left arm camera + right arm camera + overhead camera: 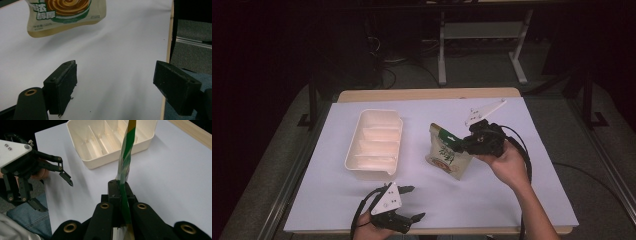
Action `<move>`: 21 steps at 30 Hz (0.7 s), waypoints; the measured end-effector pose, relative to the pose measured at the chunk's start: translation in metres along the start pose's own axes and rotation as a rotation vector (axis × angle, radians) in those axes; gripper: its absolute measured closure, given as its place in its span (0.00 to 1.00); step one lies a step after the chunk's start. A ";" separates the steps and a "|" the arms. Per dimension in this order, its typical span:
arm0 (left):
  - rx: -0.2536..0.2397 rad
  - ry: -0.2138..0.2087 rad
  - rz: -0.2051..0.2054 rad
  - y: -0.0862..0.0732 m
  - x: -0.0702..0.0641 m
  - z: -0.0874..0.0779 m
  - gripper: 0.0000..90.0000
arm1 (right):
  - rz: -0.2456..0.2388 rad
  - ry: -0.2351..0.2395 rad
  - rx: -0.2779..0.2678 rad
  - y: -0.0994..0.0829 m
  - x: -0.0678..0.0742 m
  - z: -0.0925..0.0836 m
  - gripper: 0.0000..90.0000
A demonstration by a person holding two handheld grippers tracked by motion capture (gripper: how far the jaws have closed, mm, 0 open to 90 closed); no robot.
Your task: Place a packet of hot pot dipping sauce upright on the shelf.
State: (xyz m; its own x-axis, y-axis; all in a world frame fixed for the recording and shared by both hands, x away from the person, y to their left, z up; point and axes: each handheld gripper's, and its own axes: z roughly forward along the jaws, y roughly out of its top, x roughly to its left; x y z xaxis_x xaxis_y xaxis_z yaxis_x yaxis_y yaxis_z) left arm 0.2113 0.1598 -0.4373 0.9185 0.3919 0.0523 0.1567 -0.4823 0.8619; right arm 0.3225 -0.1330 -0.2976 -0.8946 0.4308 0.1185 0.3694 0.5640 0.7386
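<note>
Right tool [460, 141]: clamped on the green top edge of the pouch; in the right gripper view the jaws are pressed together with the green strip [124, 170] running up from between them.
Right hand [507, 162]: grips the tool from behind, right of the pouch, forearm coming in from the lower edge of the high view.
Pouch [447, 152]: tan, printed with a brown swirl and green lettering; it hangs from the right tool near the middle of the surface, just right of the tray. In the left gripper view its lower edge [62, 17] seems to sit above the sheet with a soft shadow under it; whether it touches the surface I cannot tell.
Left tool [409, 203]: jaws spread wide with nothing between them, low at the near edge of the surface, well apart from the pouch; seen from the right gripper view at the left [53, 192].
Tray [374, 142]: cream, divided into compartments, lying left of the pouch; the visible compartments look empty.
Surface [512, 200]: a wooden top covered by a white sheet.
</note>
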 end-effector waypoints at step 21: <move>-0.002 -0.005 0.001 0.000 0.000 0.000 0.21 | -0.050 0.060 -0.012 0.048 -0.004 0.024 1.00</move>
State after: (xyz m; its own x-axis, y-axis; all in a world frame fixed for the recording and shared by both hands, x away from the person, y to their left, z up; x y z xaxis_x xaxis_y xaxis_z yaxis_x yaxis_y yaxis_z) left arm 0.2110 0.1600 -0.4370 0.9206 0.3874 0.0500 0.1554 -0.4809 0.8629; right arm 0.3498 -0.0908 -0.2781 -0.9254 0.3594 0.1204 0.3213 0.5752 0.7523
